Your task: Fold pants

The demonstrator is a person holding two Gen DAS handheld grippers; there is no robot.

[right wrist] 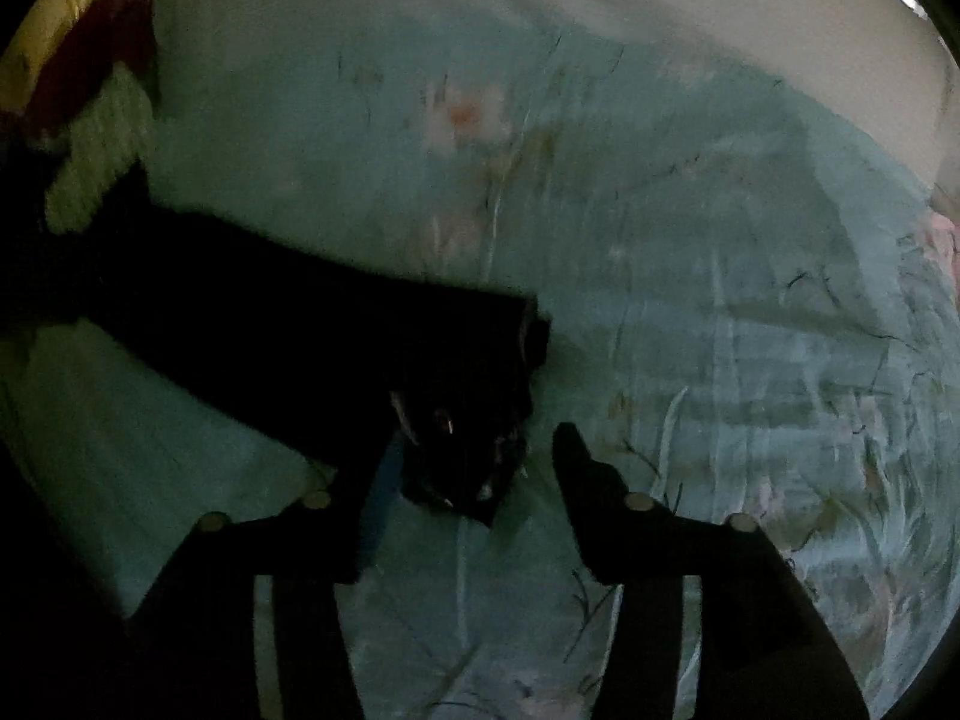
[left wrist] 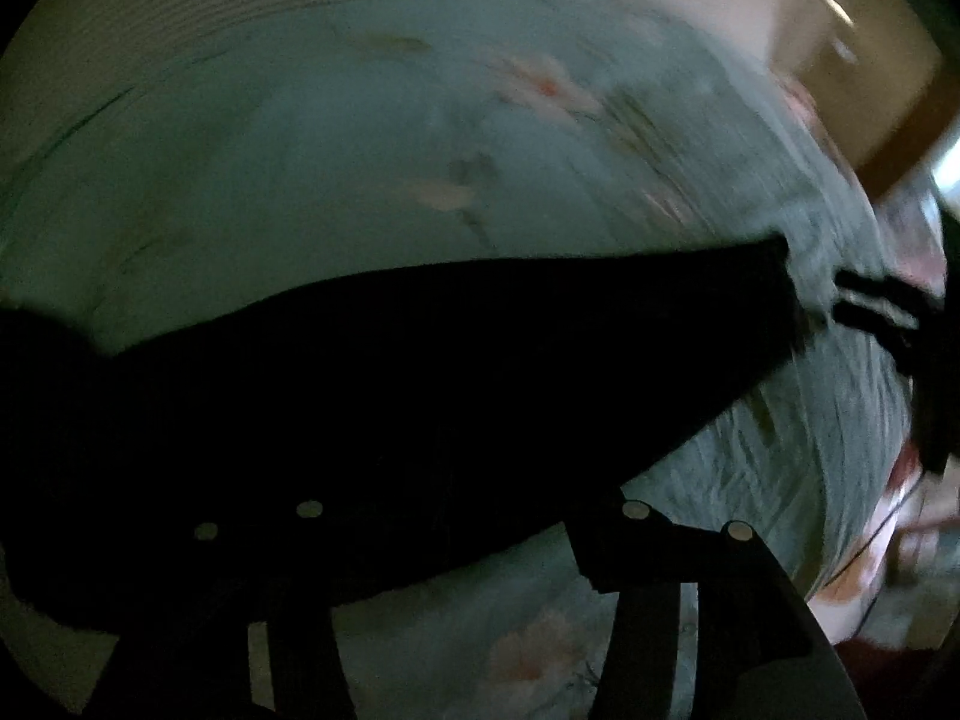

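Observation:
Black pants [left wrist: 420, 372] lie stretched across a pale green floral bedspread [left wrist: 336, 168]. In the left wrist view they run from lower left to a leg end at the upper right, and their dark cloth hides my left gripper's [left wrist: 420, 516] fingertips. In the right wrist view the pants [right wrist: 270, 312] come in from the left and end in a bunched hem between my fingers. My right gripper [right wrist: 480, 450] is open, its right finger [right wrist: 585, 468] clear of the cloth and its left finger against the hem. The right gripper also shows in the left wrist view [left wrist: 882, 312] near the leg end.
The bedspread [right wrist: 690, 240] fills both views with wrinkles at the right. A dark red and white cloth [right wrist: 102, 96] lies at the upper left of the right wrist view. A brown piece of furniture [left wrist: 870, 60] stands beyond the bed.

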